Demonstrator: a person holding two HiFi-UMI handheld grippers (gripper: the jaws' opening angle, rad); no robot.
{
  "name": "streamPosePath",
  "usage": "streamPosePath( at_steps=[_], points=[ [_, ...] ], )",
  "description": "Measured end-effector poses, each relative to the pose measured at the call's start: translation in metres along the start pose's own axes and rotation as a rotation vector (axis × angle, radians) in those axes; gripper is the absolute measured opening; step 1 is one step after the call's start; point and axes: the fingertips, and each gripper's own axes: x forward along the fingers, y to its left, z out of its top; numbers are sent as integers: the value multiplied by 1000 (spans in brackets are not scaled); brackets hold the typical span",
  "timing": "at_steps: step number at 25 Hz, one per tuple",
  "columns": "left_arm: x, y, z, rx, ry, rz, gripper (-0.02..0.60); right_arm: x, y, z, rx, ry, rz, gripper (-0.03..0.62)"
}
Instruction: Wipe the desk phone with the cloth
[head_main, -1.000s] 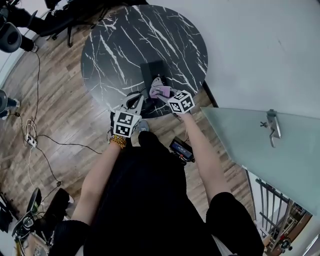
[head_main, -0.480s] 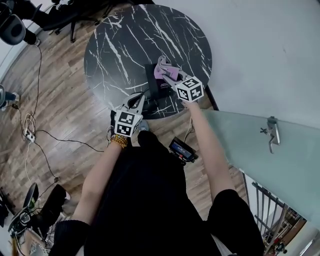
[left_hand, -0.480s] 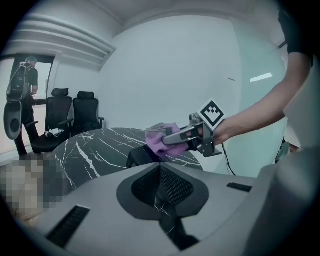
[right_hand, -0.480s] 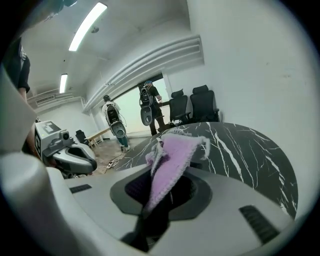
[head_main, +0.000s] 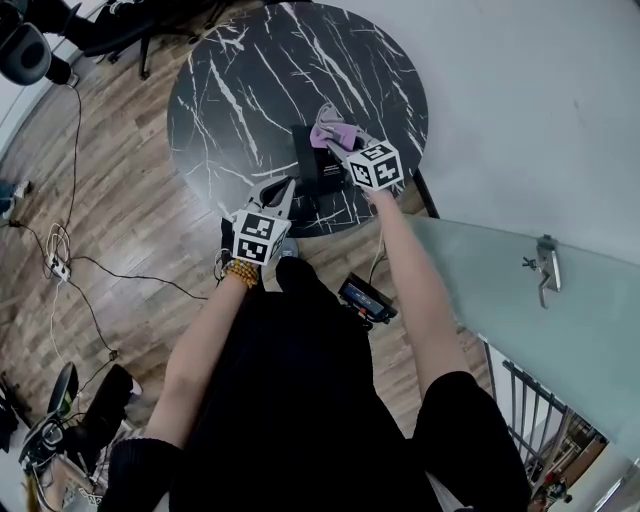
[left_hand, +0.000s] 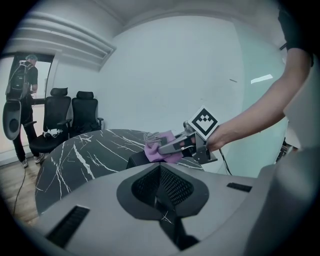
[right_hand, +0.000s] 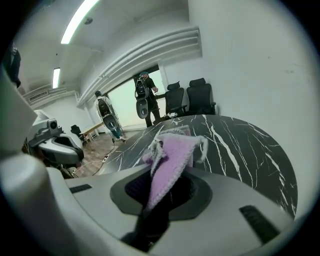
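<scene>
Overhead, right tool (head_main: 329, 137) tight on cloth (head_main: 341, 132) over phone (head_main: 305, 166) (left tool (head_main: 282, 189) closed, empty).

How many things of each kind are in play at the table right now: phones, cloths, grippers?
Desk phone: 1
Cloth, purple, held in the right gripper: 1
Grippers, left gripper and right gripper: 2
Total: 4
</scene>
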Motion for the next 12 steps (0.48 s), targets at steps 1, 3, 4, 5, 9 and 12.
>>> streamPosePath(
  at_steps=[1,3,4,5,9,12],
  points=[
    [0,0,1,0,-1,-1,14,3,1,-3,-4,13,2,81],
    [1,0,3,0,-3,-2,14,6,3,-7,-3,23,5,80],
    [1,0,4,0,-3,-2,14,7,3,-8,-15,28,5,80],
    [1,0,4,0,-2,-2,14,8,3,-9,-41,39,6,80],
    [1,-3,1,6,7,-7,14,9,4,-14,-107,85,37,80],
    [1,-8,-1,13,11,-16,14,7,4,-17,-98,83,45,80]
  ],
)
